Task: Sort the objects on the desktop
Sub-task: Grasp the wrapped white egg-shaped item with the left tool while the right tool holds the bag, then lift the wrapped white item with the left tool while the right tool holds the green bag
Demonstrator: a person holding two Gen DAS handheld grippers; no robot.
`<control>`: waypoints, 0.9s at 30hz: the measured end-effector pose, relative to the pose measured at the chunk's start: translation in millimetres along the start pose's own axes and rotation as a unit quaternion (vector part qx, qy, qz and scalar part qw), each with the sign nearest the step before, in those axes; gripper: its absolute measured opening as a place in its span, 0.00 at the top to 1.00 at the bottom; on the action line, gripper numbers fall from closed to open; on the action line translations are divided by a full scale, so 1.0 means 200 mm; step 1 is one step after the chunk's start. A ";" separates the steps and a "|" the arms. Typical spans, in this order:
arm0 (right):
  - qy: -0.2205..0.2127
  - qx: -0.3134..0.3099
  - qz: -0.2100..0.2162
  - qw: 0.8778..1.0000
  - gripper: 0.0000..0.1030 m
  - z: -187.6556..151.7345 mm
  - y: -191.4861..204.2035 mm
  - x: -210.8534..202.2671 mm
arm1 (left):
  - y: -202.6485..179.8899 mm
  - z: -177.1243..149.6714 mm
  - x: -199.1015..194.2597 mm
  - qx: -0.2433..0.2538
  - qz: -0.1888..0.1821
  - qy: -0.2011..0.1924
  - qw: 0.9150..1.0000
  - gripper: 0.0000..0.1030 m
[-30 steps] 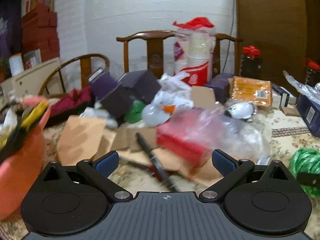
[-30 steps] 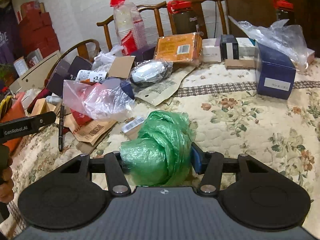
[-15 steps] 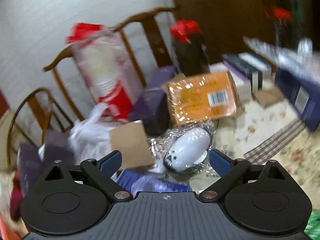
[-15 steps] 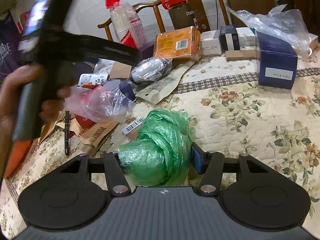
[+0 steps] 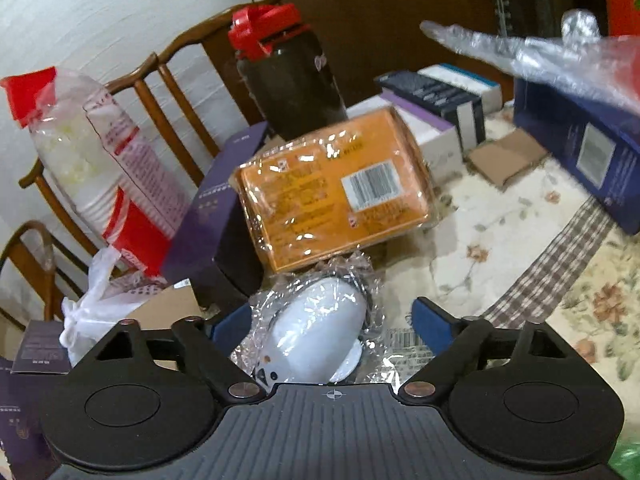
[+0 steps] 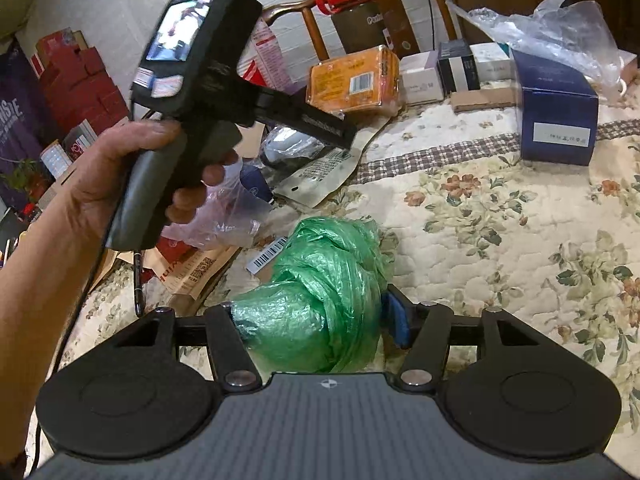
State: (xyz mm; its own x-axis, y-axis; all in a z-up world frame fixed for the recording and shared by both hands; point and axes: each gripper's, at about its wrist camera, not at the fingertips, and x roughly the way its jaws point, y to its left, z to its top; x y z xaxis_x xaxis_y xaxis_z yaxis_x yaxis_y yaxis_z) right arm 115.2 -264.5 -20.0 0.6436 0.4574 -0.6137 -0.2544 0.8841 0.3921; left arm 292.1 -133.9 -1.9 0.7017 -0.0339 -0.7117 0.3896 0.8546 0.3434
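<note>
Left wrist view: the left tool (image 5: 332, 316) has swung from the near clutter to straddle the wrapped white mouse (image 5: 316, 336), jaws closing, not yet gripping; right wrist view: the right tool (image 6: 316, 316), easing open, remains around the green bag (image 6: 320, 304) on the bench (image 6: 500, 240).

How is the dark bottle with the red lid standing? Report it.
Upright: the dark bottle stands behind the orange packet, red lid on top.

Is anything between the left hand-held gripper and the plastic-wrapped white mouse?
Nothing visible. The left hand-held gripper, jaws just closing but not touching, already straddles the wrapped mouse. The orange pack sits just beyond it, apart from the fingers.
</note>
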 end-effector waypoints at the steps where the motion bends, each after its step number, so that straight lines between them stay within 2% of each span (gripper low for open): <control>1: 0.000 0.001 0.001 1.000 0.37 0.00 0.00 0.00 | 0.01 -0.01 0.00 -0.005 -0.001 -0.003 1.000 0.14; 5: -0.002 0.003 0.002 1.000 0.37 0.00 -0.01 0.00 | 0.05 -0.01 0.01 -0.034 -0.005 -0.013 0.999 0.22; 7: -0.002 0.000 0.002 1.000 0.37 0.00 -0.01 0.00 | 0.06 -0.01 0.02 -0.041 -0.006 -0.018 0.999 0.32; 10: -0.003 0.002 0.002 1.000 0.37 0.00 -0.01 0.00 | 0.07 -0.03 0.01 -0.047 0.000 -0.022 0.999 0.37; 13: -0.005 -0.004 0.000 1.000 0.37 -0.01 0.00 0.00 | 0.06 -0.03 0.01 -0.046 0.009 -0.025 0.999 0.36; 14: -0.006 -0.007 -0.001 1.000 0.37 -0.01 0.01 0.00 | 0.04 -0.03 0.02 -0.042 0.019 -0.024 0.999 0.33; 16: -0.008 -0.013 -0.005 1.000 0.37 -0.01 0.02 0.00 | 0.01 -0.02 0.05 -0.036 0.044 -0.010 0.998 0.18; 17: -0.009 -0.014 -0.007 1.000 0.37 -0.02 0.02 0.01 | 0.00 -0.03 0.06 -0.035 0.061 -0.014 0.997 0.17; 18: -0.010 -0.016 -0.007 1.000 0.37 -0.02 0.02 0.01 | -0.01 -0.03 0.07 -0.031 0.067 -0.017 0.997 0.18; 19: -0.010 -0.016 -0.006 1.000 0.37 -0.02 0.02 0.01 | -0.02 -0.03 0.06 -0.033 0.067 -0.020 0.997 0.28; 22: -0.007 -0.011 -0.002 1.000 0.37 -0.01 0.01 0.01 | -0.02 -0.05 0.03 -0.041 0.063 -0.023 0.997 0.37; 27: -0.004 -0.001 0.001 1.000 0.39 0.00 0.00 0.01 | -0.02 -0.11 -0.06 -0.089 0.067 -0.032 0.993 0.38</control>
State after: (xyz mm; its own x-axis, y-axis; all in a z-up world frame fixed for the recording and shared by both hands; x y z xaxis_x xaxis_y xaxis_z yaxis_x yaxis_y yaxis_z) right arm 115.5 -264.6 -21.9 0.6494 0.4578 -0.6072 -0.2561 0.8835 0.3922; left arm 269.0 -125.9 -8.6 0.7794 0.0588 -0.6238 0.1821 0.9314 0.3153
